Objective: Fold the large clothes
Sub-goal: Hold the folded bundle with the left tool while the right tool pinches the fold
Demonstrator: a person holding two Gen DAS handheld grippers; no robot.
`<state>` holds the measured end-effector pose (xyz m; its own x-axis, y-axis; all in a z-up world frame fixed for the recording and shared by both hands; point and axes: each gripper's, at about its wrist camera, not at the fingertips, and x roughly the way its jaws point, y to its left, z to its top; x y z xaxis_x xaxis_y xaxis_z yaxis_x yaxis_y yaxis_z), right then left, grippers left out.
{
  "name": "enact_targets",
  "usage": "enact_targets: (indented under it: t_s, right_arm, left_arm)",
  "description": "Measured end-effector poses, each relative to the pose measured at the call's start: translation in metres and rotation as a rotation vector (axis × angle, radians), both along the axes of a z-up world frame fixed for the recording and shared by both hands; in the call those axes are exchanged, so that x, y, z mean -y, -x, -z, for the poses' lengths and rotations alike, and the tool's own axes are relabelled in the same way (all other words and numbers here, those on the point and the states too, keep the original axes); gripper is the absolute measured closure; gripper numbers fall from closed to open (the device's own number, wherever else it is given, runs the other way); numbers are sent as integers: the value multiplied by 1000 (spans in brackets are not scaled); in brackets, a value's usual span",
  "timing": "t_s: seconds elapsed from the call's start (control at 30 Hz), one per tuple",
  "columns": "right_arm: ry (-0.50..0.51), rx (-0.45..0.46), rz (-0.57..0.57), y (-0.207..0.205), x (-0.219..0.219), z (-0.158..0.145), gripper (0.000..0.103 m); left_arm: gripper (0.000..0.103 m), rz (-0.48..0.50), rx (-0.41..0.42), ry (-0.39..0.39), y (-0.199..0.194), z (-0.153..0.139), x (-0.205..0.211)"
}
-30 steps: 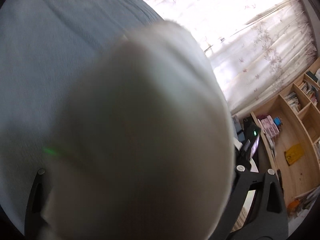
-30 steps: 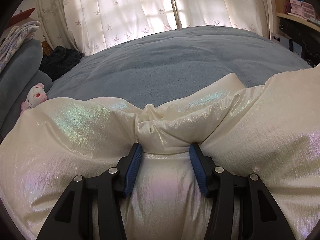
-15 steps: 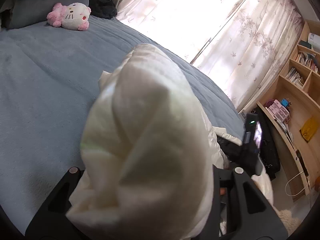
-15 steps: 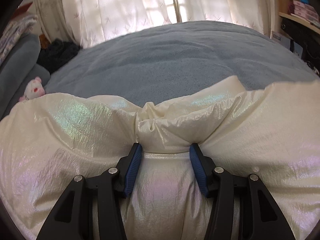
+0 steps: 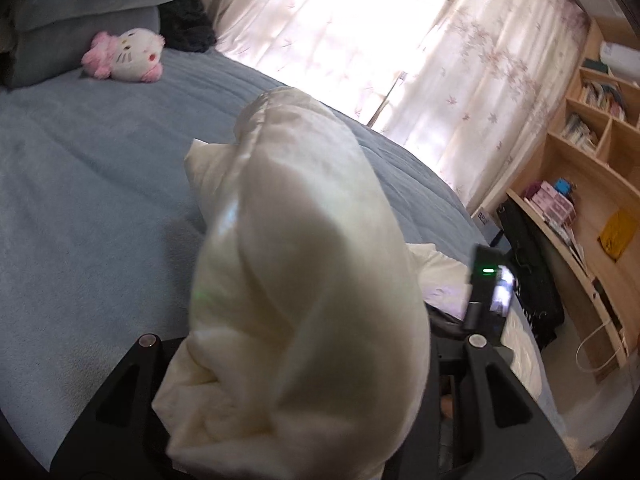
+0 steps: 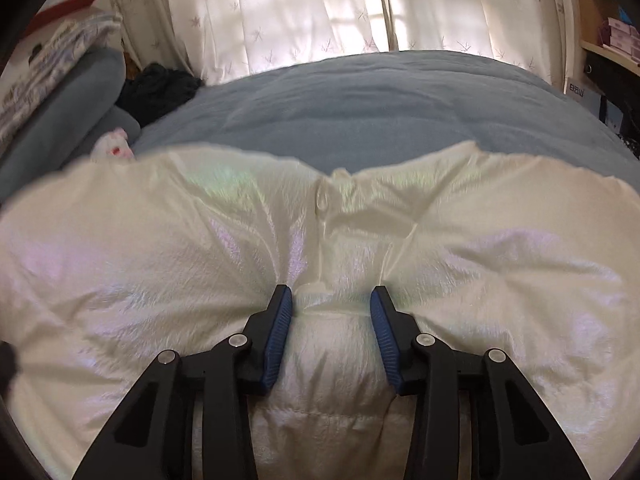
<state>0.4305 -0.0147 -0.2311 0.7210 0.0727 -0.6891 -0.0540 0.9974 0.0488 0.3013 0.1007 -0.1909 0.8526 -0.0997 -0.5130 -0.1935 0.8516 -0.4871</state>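
Holding the puffy white jacket (image 6: 200, 264) above the bed (image 6: 380, 120) in both views, my right gripper (image 6: 331, 300) has just tightened on it; left gripper (image 5: 296, 360) grips a bunch; folding looks barely begun.

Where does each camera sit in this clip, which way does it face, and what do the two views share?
Left wrist: on the left tool, looking along its fingers across the blue bed toward curtains and bookshelf; the bunched cream puffy garment fills the jaws and hides the pads.
Right wrist: on the right tool, facing the curtained window over the bed; its blue pads, having just been closing, pinch a fold of the garment.
Shared: garment, bed, curtains, pink-and-white plush cat.
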Motion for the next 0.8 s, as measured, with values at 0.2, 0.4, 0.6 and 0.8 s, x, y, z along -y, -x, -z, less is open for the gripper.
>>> enact_targets:
  t_s: [0.2, 0.4, 0.6, 0.8]
  right_arm:
    - [3, 18, -3, 1, 4, 19, 61]
    - [-49, 29, -15, -3, 14, 31, 61]
    - [-104, 32, -24, -7, 30, 37, 61]
    - [-119, -38, -43, -9, 39, 27, 61]
  left_arm:
    - [64, 15, 24, -66, 7, -27, -17]
    - [64, 24, 35, -125, -4, -48, -19]
    - [64, 36, 44, -225, -15, -65, -6]
    - [64, 32, 52, -327, -25, -77, 5]
